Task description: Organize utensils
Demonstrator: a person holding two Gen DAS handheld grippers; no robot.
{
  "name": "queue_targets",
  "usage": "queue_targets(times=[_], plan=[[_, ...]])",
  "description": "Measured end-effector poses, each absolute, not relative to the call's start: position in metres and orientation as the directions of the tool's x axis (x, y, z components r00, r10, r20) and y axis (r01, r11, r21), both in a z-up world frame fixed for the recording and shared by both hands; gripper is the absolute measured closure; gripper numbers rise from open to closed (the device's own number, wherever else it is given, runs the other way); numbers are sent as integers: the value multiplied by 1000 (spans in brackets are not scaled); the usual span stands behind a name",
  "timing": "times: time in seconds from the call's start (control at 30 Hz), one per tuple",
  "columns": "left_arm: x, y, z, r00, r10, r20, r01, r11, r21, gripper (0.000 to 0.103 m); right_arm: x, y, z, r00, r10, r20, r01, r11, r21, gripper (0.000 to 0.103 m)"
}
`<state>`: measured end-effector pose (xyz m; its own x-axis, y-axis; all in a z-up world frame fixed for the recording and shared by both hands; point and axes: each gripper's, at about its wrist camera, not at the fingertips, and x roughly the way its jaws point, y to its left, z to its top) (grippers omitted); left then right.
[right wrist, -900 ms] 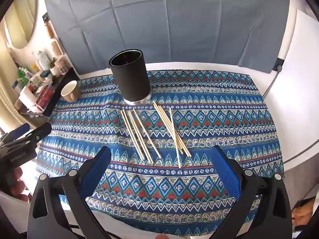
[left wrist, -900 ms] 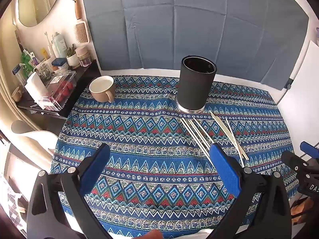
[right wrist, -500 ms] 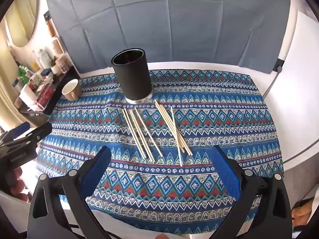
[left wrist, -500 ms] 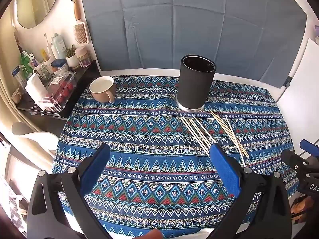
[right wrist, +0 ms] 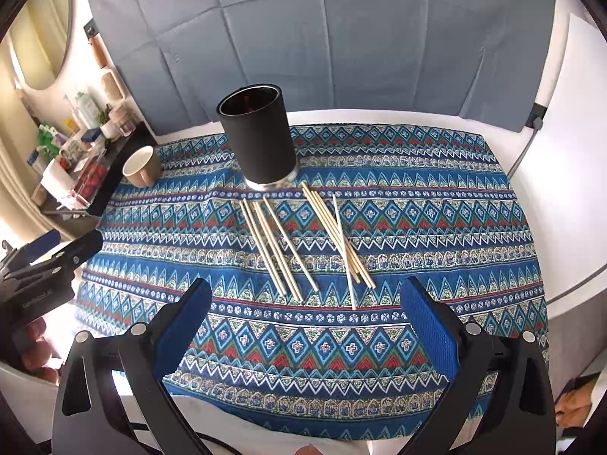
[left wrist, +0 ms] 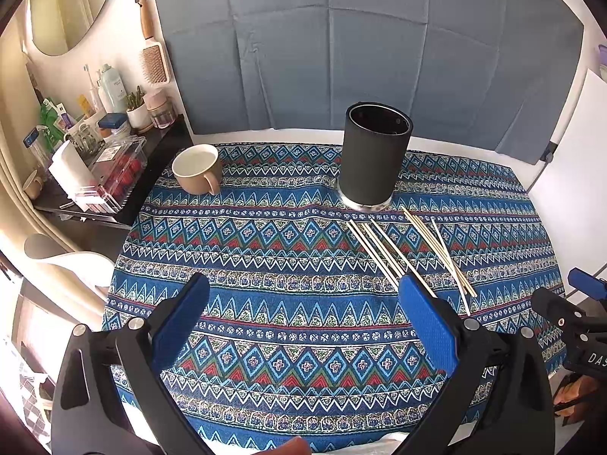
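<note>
A black cylindrical holder (left wrist: 373, 159) (right wrist: 260, 140) stands upright on the patterned blue tablecloth (left wrist: 265, 265). In front of it several wooden chopsticks lie flat in two loose groups, a left group (right wrist: 277, 250) (left wrist: 379, 250) and a right group (right wrist: 337, 239) (left wrist: 440, 250), where one stick crosses the others. My left gripper (left wrist: 303, 284) hovers open over bare cloth, its right pad just near the left group's ends. My right gripper (right wrist: 305, 288) is open above the cloth, just short of the sticks' near ends. Neither holds anything.
A beige mug (left wrist: 197, 168) (right wrist: 142, 167) sits at the cloth's back left corner. A dark side shelf (left wrist: 95, 159) crowded with bottles and boxes stands to the left. A grey-blue backdrop hangs behind, and a white board (right wrist: 584, 121) leans at the right.
In the right wrist view the holder and sticks have drifted slightly to the right and up. The left wrist view is nearly the same. Both grippers stay open.
</note>
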<state>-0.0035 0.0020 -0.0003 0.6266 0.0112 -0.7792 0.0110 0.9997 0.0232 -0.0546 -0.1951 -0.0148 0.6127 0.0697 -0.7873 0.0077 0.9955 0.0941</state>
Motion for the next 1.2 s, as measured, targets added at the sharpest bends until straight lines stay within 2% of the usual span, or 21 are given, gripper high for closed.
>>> queue_targets(times=[1.2], plan=[[-10, 8, -3, 608, -29, -793, 22, 1000, -20, 6, -60, -192, -17, 604, 67, -794, 10, 996, 92, 8]])
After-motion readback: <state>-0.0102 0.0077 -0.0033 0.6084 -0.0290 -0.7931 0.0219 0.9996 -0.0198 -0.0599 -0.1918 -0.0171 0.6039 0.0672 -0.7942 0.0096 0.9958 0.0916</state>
